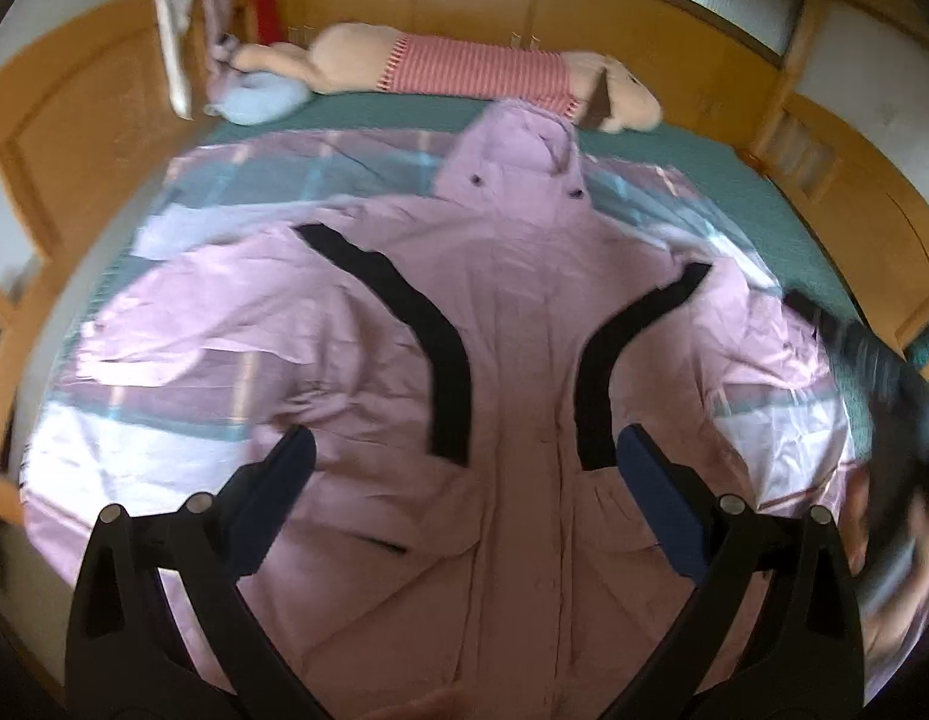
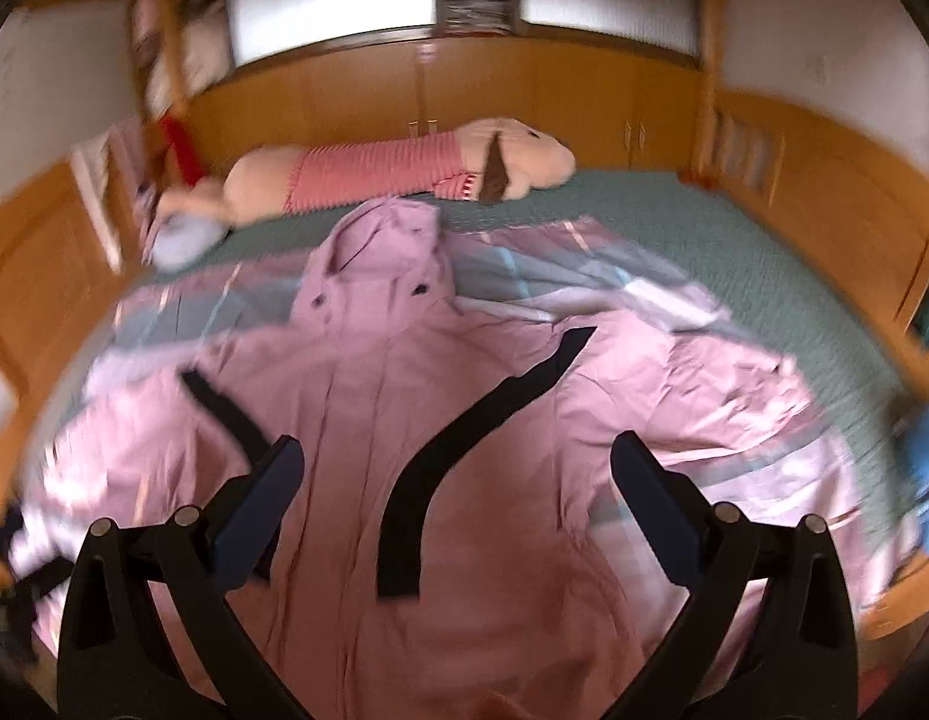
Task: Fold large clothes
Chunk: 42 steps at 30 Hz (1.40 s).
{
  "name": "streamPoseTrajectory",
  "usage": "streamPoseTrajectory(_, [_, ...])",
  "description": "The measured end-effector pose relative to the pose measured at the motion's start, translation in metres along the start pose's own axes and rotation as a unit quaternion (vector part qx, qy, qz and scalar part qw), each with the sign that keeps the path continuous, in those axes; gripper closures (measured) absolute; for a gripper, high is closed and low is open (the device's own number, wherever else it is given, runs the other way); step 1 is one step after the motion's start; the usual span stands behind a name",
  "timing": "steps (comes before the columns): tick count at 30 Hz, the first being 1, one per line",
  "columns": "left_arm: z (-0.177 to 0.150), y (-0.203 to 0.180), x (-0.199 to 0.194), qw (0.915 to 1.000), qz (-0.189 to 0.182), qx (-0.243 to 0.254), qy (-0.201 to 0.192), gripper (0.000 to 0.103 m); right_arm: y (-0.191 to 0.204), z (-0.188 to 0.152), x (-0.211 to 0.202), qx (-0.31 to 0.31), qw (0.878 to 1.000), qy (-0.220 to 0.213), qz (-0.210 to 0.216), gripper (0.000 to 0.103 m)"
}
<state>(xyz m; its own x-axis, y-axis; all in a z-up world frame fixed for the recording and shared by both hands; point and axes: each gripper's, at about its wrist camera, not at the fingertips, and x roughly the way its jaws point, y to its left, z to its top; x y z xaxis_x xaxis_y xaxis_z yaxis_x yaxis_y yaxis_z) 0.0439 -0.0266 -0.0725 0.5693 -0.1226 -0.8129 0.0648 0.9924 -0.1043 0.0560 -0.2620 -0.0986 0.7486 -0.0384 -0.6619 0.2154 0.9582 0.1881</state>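
A large pink hooded jacket (image 1: 512,324) with two curved black stripes lies spread flat on the bed, hood pointing away, sleeves out to both sides. My left gripper (image 1: 464,450) hovers open above its lower middle, nothing between the blue-padded fingers (image 1: 284,480). In the right wrist view the same jacket (image 2: 464,420) lies below my right gripper (image 2: 455,462), also open and holding nothing, above the right black stripe (image 2: 416,498). A blurred dark shape, the other gripper with a hand, shows at the right edge of the left wrist view.
A pink and blue checked quilt (image 1: 284,174) lies under the jacket on a green bed cover (image 2: 704,222). A long plush toy in a red striped shirt (image 1: 464,69) lies along the headboard. Wooden cabinets (image 2: 524,90) surround the bed. A blue item (image 2: 926,474) sits at the right edge.
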Motion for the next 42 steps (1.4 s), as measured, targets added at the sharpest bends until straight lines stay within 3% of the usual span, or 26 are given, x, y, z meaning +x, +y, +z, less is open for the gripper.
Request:
streamPoseTrajectory(1, [-0.003,-0.002,0.015,1.0,-0.001,0.004,0.001,0.002,-0.018,0.004,0.018,0.009,1.0,0.002,-0.006,0.001])
streamPoseTrajectory(3, [-0.008,0.0,0.047,0.9998,0.017,-0.006,0.007,0.003,-0.065,0.007,0.057,0.019,0.997,0.009,-0.079,0.001])
streamPoseTrajectory(4, [-0.008,0.002,0.069,0.9992,0.026,-0.02,0.023,0.012,-0.081,0.003,0.066,0.023,0.994,0.007,-0.107,0.001])
streamPoseTrajectory(5, [-0.007,0.003,0.088,0.9986,0.019,-0.028,0.042,0.034,-0.11,-0.005,0.08,0.032,0.989,0.005,-0.144,0.001])
streamPoseTrajectory(6, [-0.006,0.002,0.109,0.997,0.005,-0.032,0.07,0.048,-0.133,-0.013,0.09,0.042,0.985,0.014,-0.165,0.001])
streamPoseTrajectory(7, [-0.006,0.001,0.122,0.9956,-0.006,-0.038,0.086,0.078,-0.149,-0.018,0.098,0.057,0.983,0.031,-0.174,0.001])
streamPoseTrajectory(8, [-0.007,0.002,0.132,0.9938,-0.021,-0.048,0.098,0.09,-0.169,-0.022,0.109,0.084,0.981,0.059,-0.167,0.001])
streamPoseTrajectory(10, [-0.009,0.003,0.149,0.9897,-0.052,-0.073,0.112,0.087,-0.215,-0.028,0.133,0.181,0.974,0.109,-0.08,0.004])
streamPoseTrajectory(12, [-0.008,0.003,0.157,0.9882,-0.068,-0.087,0.106,0.06,-0.238,-0.036,0.146,0.229,0.963,0.123,-0.064,0.004])
streamPoseTrajectory(13, [-0.008,0.003,0.159,0.9884,-0.073,-0.095,0.094,0.029,-0.25,-0.04,0.154,0.25,0.957,0.134,-0.065,0.004])
streamPoseTrajectory(14, [-0.008,0.003,0.158,0.9894,-0.072,-0.102,0.075,0.011,-0.261,-0.043,0.163,0.27,0.951,0.141,-0.057,0.004])
streamPoseTrajectory(16, [-0.01,-0.001,0.152,0.9919,-0.053,-0.11,0.034,0.01,-0.275,-0.049,0.178,0.301,0.94,0.156,-0.049,0.004])
streamPoseTrajectory(19, [-0.009,-0.011,0.149,0.996,-0.031,-0.08,0.028,0.005,-0.298,-0.067,0.202,0.352,0.917,0.184,-0.039,0.003])
streamPoseTrajectory(23, [-0.012,-0.016,0.155,0.9972,-0.013,-0.054,0.05,0.005,-0.299,-0.057,0.201,0.342,0.929,0.137,-0.027,0.002])
streamPoseTrajectory(24, [-0.013,-0.016,0.155,0.997,-0.014,-0.054,0.055,0.005,-0.299,-0.057,0.2,0.342,0.931,0.121,-0.026,0.009])
streamPoseTrajectory(26, [-0.017,-0.016,0.16,0.9957,-0.024,-0.058,0.069,0.005,-0.305,-0.059,0.203,0.353,0.928,0.117,-0.026,0.048])
streamPoseTrajectory(27, [-0.02,-0.015,0.163,0.9949,-0.027,-0.062,0.075,0.005,-0.309,-0.06,0.204,0.357,0.927,0.116,-0.02,0.059])
streamPoseTrajectory(28, [-0.022,-0.014,0.165,0.9939,-0.03,-0.068,0.081,0.007,-0.313,-0.061,0.204,0.363,0.926,0.107,-0.008,0.076])
streamPoseTrajectory(29, [-0.024,-0.012,0.167,0.9929,-0.033,-0.074,0.087,0.016,-0.315,-0.061,0.203,0.368,0.925,0.096,0.002,0.089])
streamPoseTrajectory(31, [-0.027,-0.009,0.176,0.9895,-0.047,-0.081,0.11,0.035,-0.318,-0.058,0.196,0.378,0.923,0.07,0.016,0.098])
streamPoseTrajectory(32, [-0.028,-0.007,0.182,0.9868,-0.057,-0.083,0.126,0.038,-0.319,-0.057,0.191,0.379,0.923,0.06,0.018,0.099])
streamPoseTrajectory(34, [-0.032,-0.003,0.189,0.9829,-0.067,-0.098,0.141,0.039,-0.308,-0.042,0.174,0.356,0.934,0.016,0.014,0.099])
streamPoseTrajectory(36, [-0.034,0.003,0.194,0.9809,-0.058,-0.113,0.147,0.037,-0.287,-0.025,0.153,0.303,0.953,-0.026,-0.001,0.099])
streamPoseTrajectory(38, [-0.035,0.009,0.198,0.9788,-0.044,-0.125,0.156,0.028,-0.261,-0.01,0.134,0.249,0.966,-0.061,-0.014,0.099])
streamPoseTrajectory(42, [-0.031,0.016,0.199,0.9765,-0.052,-0.124,0.168,0.027,-0.165,0.009,0.083,0.068,0.988,-0.136,-0.003,0.099])
